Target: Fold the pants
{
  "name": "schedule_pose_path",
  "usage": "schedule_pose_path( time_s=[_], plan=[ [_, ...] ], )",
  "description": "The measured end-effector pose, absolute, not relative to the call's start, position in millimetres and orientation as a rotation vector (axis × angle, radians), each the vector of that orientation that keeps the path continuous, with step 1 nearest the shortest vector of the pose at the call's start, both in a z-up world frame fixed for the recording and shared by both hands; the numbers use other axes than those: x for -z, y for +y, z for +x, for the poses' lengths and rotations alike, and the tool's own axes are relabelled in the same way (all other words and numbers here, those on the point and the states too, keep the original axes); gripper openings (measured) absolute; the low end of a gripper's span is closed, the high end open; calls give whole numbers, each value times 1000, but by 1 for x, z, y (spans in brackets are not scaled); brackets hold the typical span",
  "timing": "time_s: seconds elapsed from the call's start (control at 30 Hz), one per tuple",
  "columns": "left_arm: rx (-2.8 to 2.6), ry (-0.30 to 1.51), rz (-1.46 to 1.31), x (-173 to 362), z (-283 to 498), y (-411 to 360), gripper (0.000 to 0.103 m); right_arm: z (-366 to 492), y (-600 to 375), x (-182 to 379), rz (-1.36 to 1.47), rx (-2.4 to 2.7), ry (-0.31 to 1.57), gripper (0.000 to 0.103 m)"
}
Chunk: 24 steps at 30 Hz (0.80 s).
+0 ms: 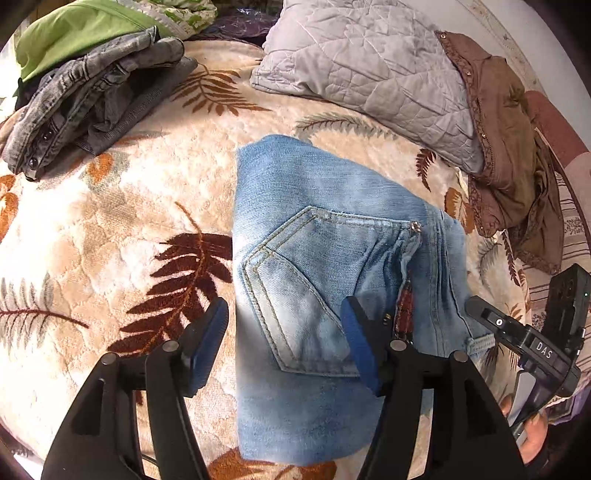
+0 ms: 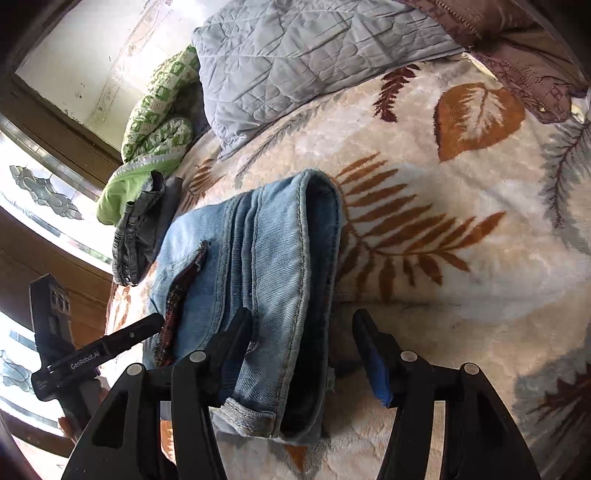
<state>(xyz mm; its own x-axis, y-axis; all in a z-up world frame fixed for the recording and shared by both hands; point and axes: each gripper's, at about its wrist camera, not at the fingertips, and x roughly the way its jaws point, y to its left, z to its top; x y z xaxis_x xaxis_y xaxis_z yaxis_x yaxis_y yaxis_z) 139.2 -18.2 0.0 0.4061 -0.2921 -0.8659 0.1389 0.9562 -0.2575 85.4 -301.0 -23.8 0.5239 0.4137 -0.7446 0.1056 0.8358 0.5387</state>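
Light blue jeans [image 1: 314, 229] lie folded on a leaf-patterned blanket [image 1: 110, 221], back pocket facing up. My left gripper [image 1: 284, 325] hovers over their near left edge, open: one pad is over the blanket, the other over the denim. In the right wrist view the jeans [image 2: 266, 251] show a thick folded edge with the waistband nearest me. My right gripper [image 2: 301, 332] straddles that edge, open, with a gap at the right pad. The right gripper's finger [image 1: 480, 310] reaches in at the jeans' right side, with a person's fingers below it.
A pile of dark grey jeans [image 1: 92, 99] and a green cloth [image 1: 74, 33] lie at the far left. A grey quilted pillow [image 1: 369, 66] and a brown garment [image 1: 509, 147] sit at the back right. A window [image 2: 37, 192] lies beyond the bed's left side.
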Motion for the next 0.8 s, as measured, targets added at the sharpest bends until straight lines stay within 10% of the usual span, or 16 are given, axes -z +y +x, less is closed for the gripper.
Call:
schedule_pose_path(
  time_s=[0.07, 0.23, 0.8],
  plan=[
    [250, 1083, -124, -9, 124, -21, 66, 73, -301, 2, 519, -158, 995, 60],
    [192, 1030, -45, -17, 87, -33, 73, 33, -278, -37, 318, -64, 953, 103],
    [88, 905, 176, -14, 7, -51, 79, -63, -246, -43, 59, 153, 855, 103]
  ],
)
